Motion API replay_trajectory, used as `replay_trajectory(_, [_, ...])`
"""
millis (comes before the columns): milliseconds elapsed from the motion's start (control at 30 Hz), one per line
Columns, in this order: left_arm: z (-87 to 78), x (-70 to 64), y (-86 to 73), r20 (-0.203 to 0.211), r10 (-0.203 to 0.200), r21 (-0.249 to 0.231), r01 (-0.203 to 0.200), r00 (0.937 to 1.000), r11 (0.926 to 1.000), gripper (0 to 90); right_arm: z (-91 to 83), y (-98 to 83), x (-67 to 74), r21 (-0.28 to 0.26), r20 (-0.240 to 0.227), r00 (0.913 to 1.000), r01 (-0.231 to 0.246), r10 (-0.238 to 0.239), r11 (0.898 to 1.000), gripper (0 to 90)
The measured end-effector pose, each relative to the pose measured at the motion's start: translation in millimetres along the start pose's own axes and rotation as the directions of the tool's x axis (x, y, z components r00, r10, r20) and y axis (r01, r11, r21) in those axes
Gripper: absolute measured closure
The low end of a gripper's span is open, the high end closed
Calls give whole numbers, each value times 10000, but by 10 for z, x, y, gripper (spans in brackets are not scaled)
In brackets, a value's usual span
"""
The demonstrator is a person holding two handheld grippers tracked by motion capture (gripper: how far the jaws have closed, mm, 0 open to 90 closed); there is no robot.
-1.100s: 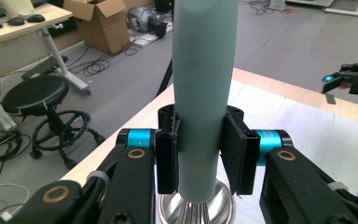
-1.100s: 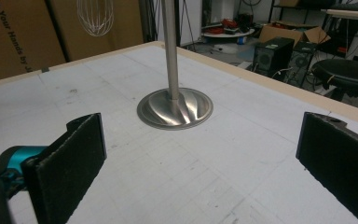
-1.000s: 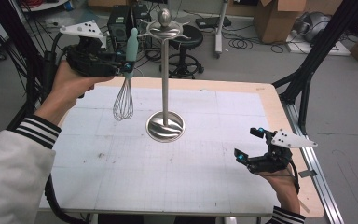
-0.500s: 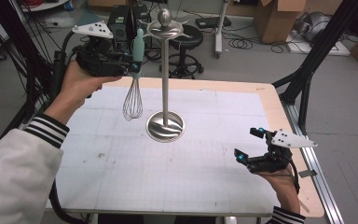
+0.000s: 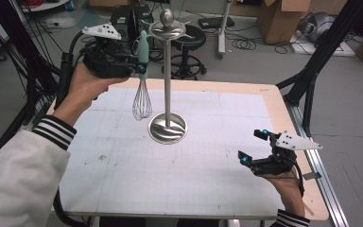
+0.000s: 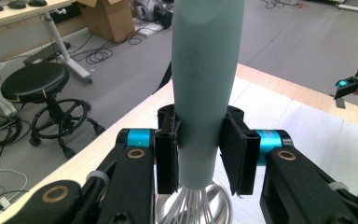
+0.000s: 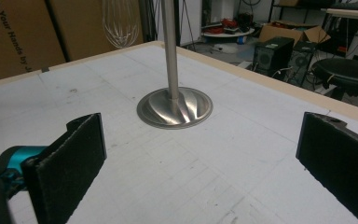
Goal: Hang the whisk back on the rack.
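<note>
Above the far-left part of the surface (image 5: 123,179), left hand-held gripper (image 5: 139,66) is clamped on the whisk (image 5: 142,85) by its pale green handle. Whisk hangs upright, wires down, off the surface, just left of the steel stand (image 5: 168,90) pole. Right hand-held gripper (image 5: 253,149) sits low at near-right, jaws wide apart, nothing between them.

Left gripper (image 5: 139,71), right gripper (image 5: 251,152): black bodies, teal joints, brass screws, grey three-cornered plates with dots; white sleeves (image 5: 14,179), black-striped cuffs
</note>
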State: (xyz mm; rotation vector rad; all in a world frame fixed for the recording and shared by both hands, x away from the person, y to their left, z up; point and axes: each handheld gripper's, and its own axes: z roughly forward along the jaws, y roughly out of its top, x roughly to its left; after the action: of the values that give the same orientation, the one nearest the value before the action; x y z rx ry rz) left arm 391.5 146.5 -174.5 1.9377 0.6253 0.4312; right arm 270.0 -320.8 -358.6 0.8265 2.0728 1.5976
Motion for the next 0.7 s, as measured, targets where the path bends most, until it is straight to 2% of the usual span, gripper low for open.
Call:
replay_trajectory(167, [38,16,-14,150,-171,-150,173,9997,9997,679,-4,-10,-8,23,8,10000,-9,9,10000,2])
replay_trajectory(200, [45,20,-39,199,40,-336,-34,9998,9994,669,-9,-11,-12,-6,22,10000,33,-33,10000,2])
replay_trajectory(233, [46,17,-58,84,298,-448,-294,9995,9986,643,-15,-10,-10,-13,19,10000,-4,5,10000,3])
replay_trajectory(267, [46,17,-58,84,298,-448,-294,9995,9986,598,-15,-10,-10,-13,19,10000,-4,5,10000,3])
replay_trajectory(300, [37,12,-98,-167,586,-603,-595,9981,9964,555,-23,-9,-10,-39,31,10000,15,-15,10000,2])
replay_trajectory(367, [14,27,-142,-84,677,-773,-682,9977,9947,498,-36,-8,-7,-25,58,10000,-16,16,10000,2])
replay_trajectory(467, [-23,31,-178,-103,554,-752,-560,9984,9956,403,-53,-8,-5,-58,78,10000,-31,31,10000,2])
replay_trajectory(500, [-45,33,-201,-41,624,-803,-625,9980,9948,385,-57,-8,-7,-74,97,9999,25,-24,10000,2])
replay_trajectory(533, [-89,29,-252,279,604,-922,-576,9978,9941,360,-61,-7,-6,-82,112,9999,16,-15,10000,2])
replay_trajectory(633, [-130,4,-309,351,689,-1036,-650,9970,9925,217,-69,2,-3,-122,141,9999,28,-27,9999,2])
replay_trajectory(667, [-156,-7,-341,390,717,-1124,-669,9967,9914,217,-69,2,-3,-122,141,9999,28,-27,9999,2])
replay_trajectory(700, [-173,-25,-376,486,679,-1295,-611,9965,9897,165,-69,7,0,-121,140,9999,33,-31,9999,2])
